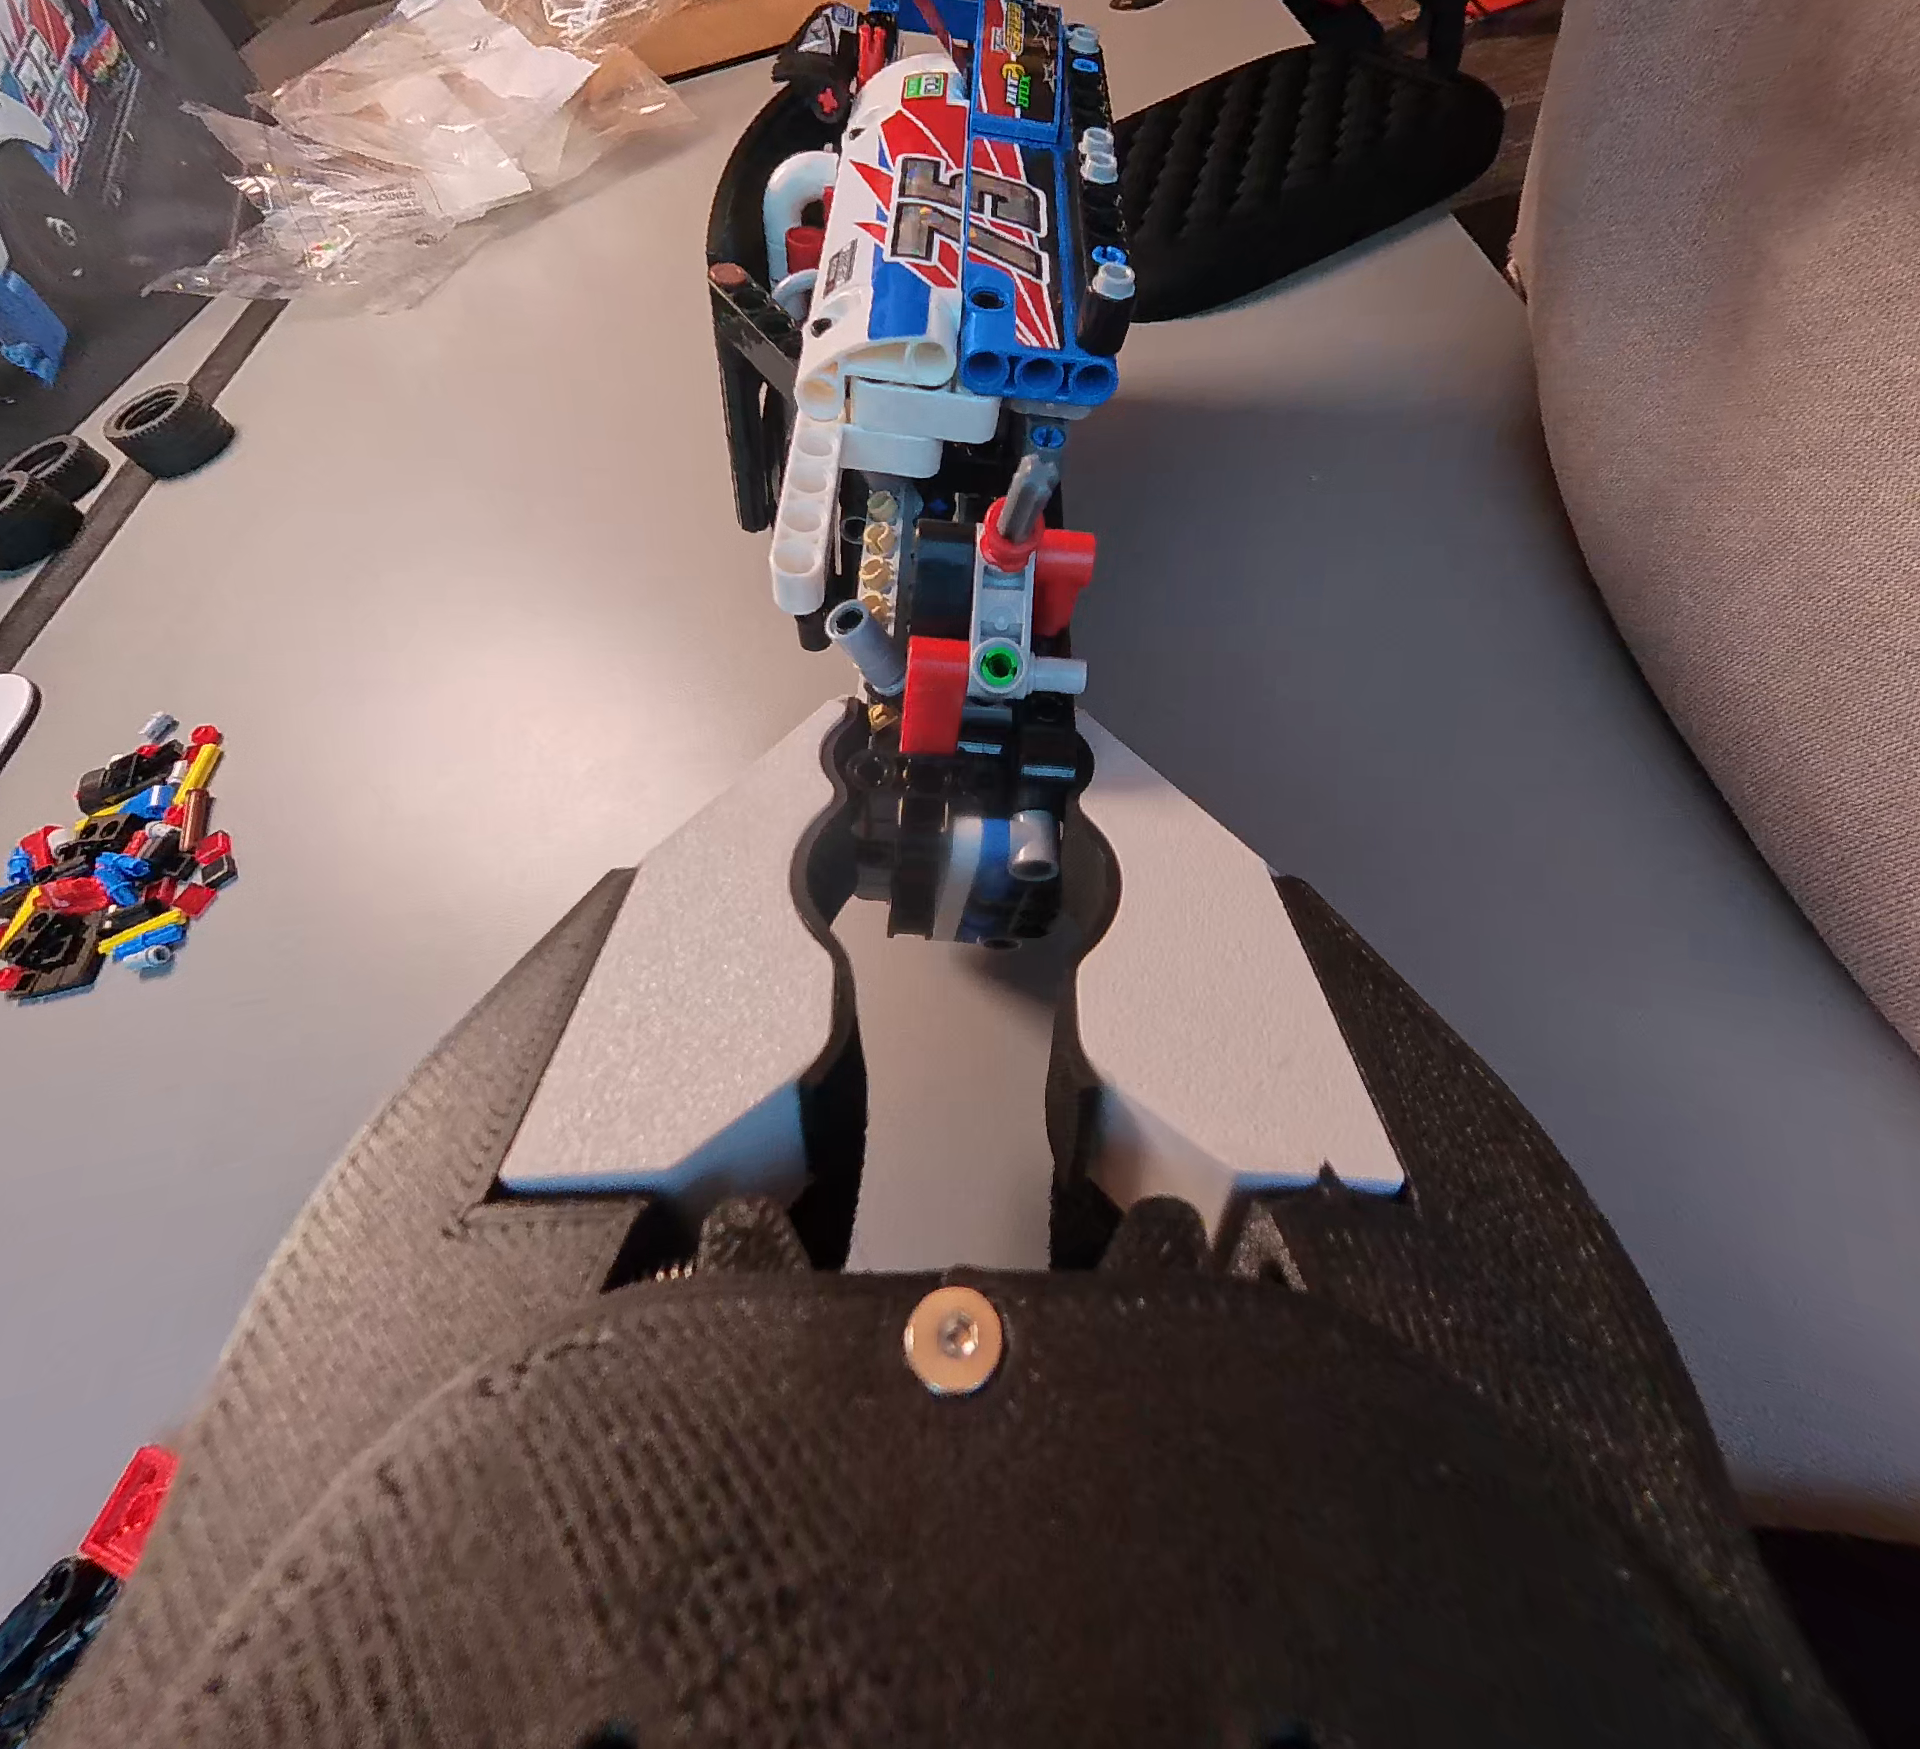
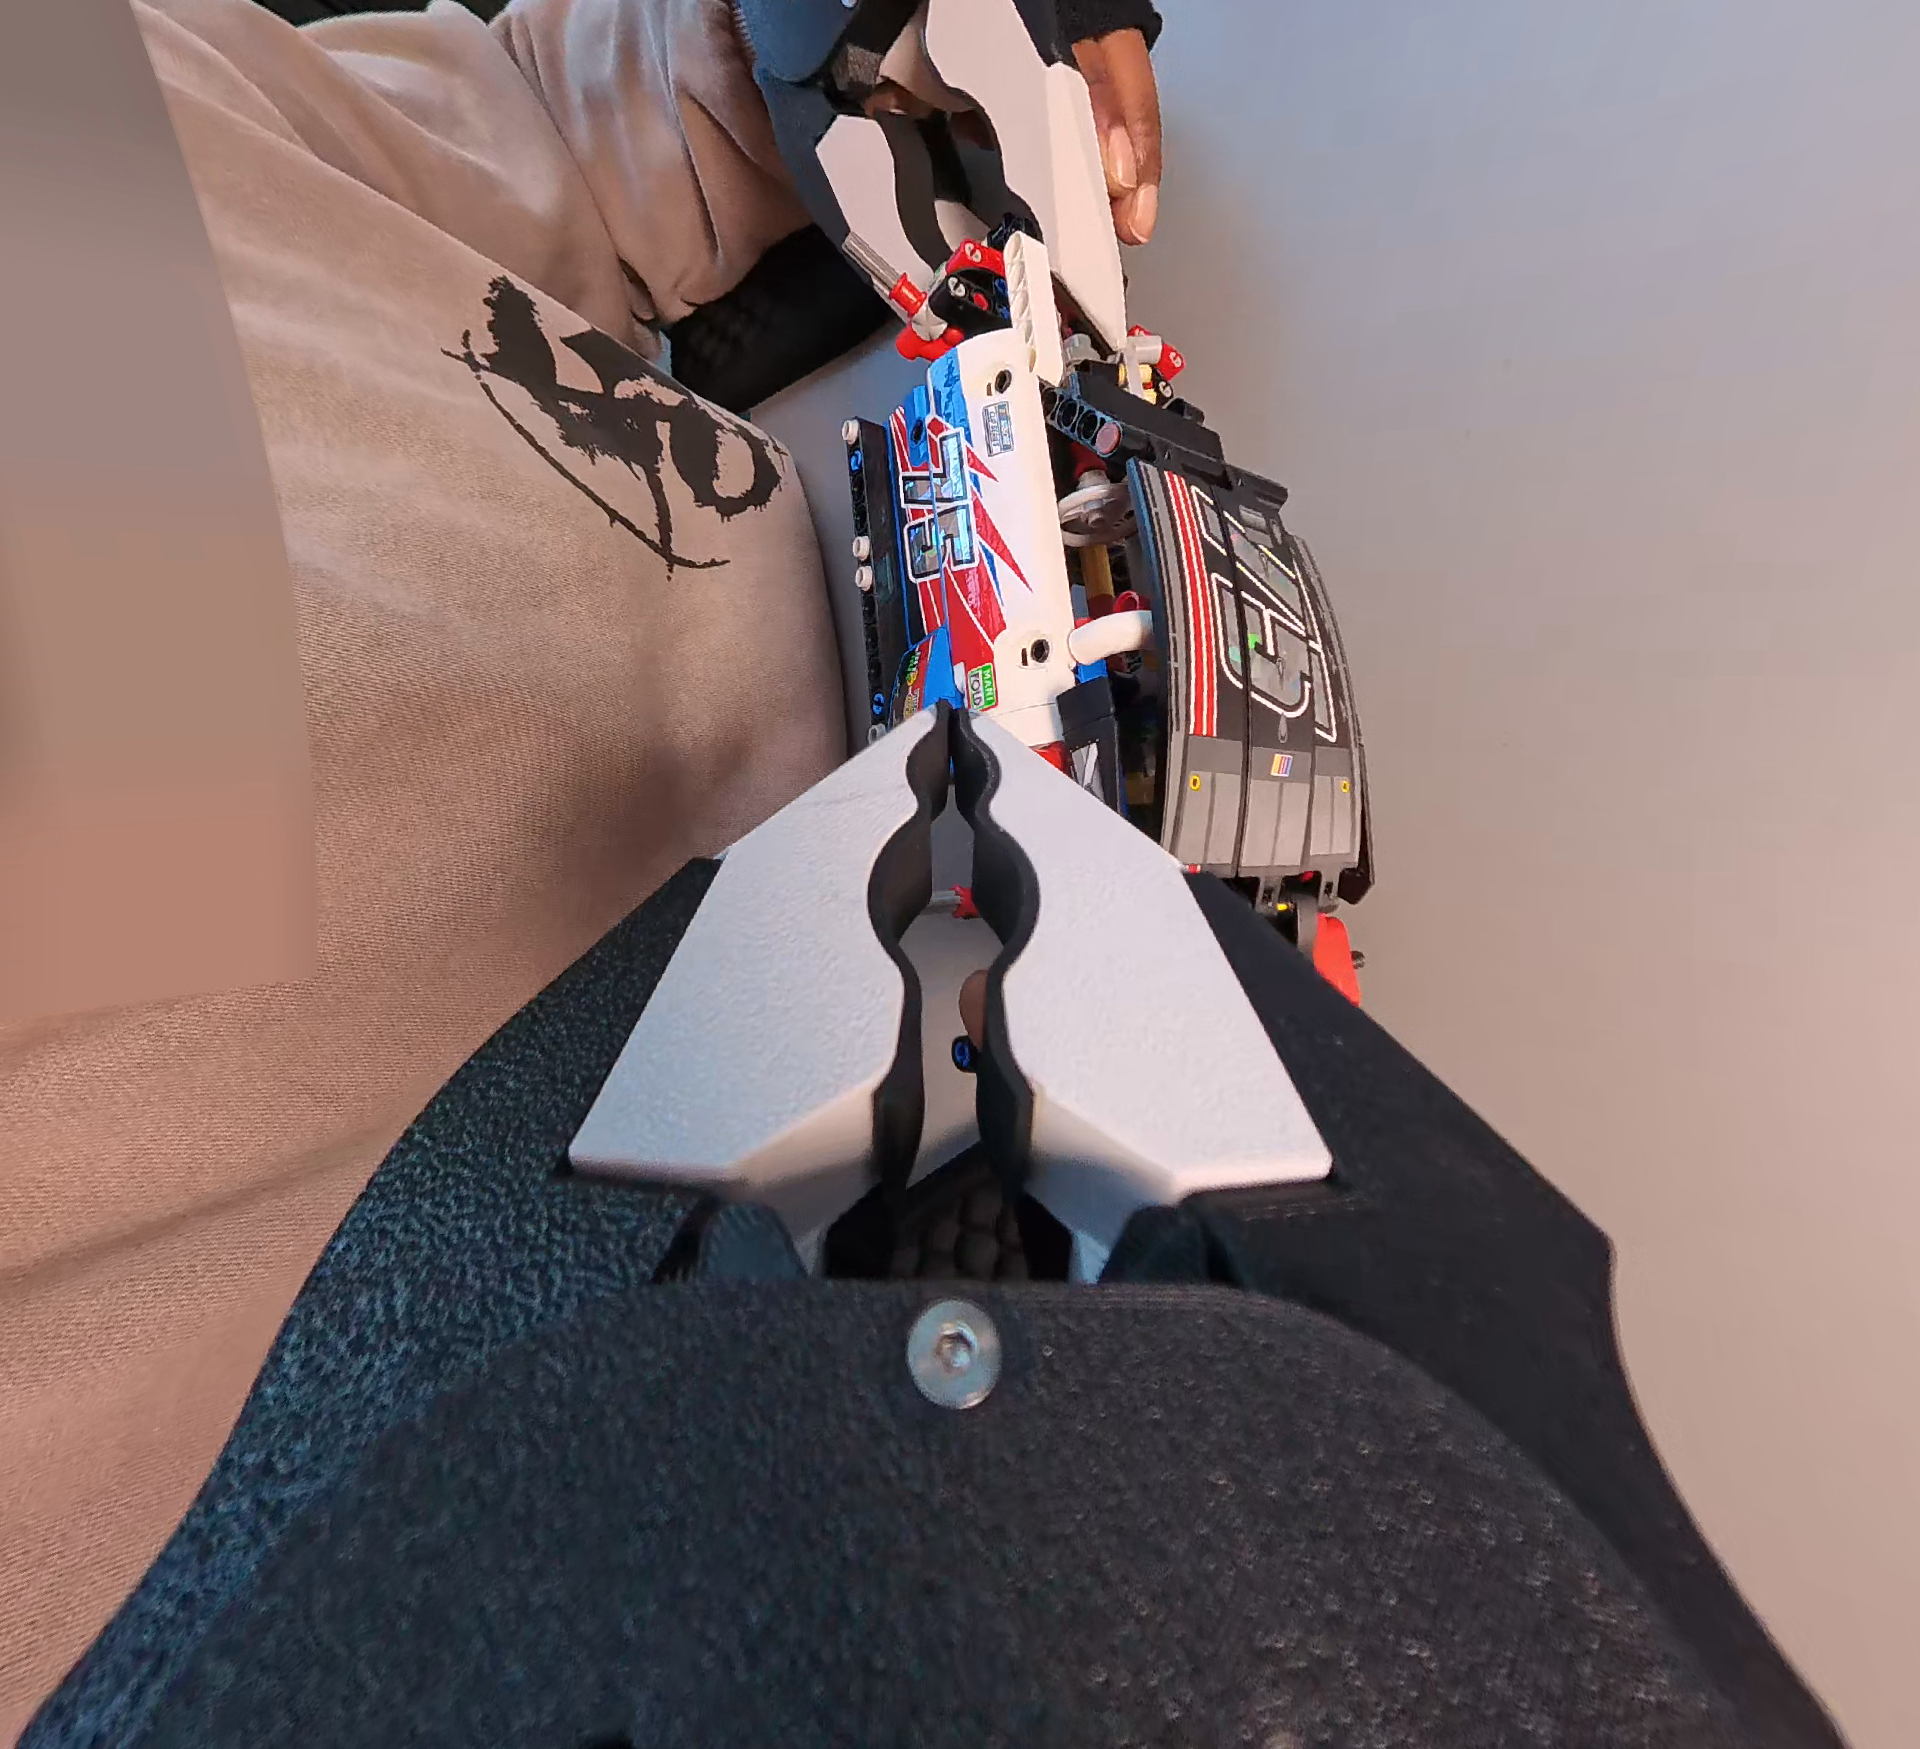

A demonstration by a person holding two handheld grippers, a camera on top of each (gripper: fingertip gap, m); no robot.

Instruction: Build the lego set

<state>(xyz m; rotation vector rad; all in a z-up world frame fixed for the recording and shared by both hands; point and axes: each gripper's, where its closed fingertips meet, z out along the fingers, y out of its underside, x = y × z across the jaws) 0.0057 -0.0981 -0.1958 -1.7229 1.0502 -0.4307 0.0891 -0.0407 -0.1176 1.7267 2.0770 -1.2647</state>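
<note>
The left claw point(image 1: 961, 826) stands partly spread, its two fingers clamped on the near end of the lego car point(image 1: 935, 328), which lies on its side above the grey table point(image 1: 468, 556) and stretches toward 12 o'clock. The right claw point(image 2: 951, 743) is pinched nearly closed at the car's other end; whether its tips grip a piece or only touch is hard to make out. Loose pieces point(image 1: 109, 852) lie at 9 o'clock, tyres point(image 1: 166, 426) and plastic bags point(image 1: 436, 130) toward 10 and 11, partly cut off
</note>
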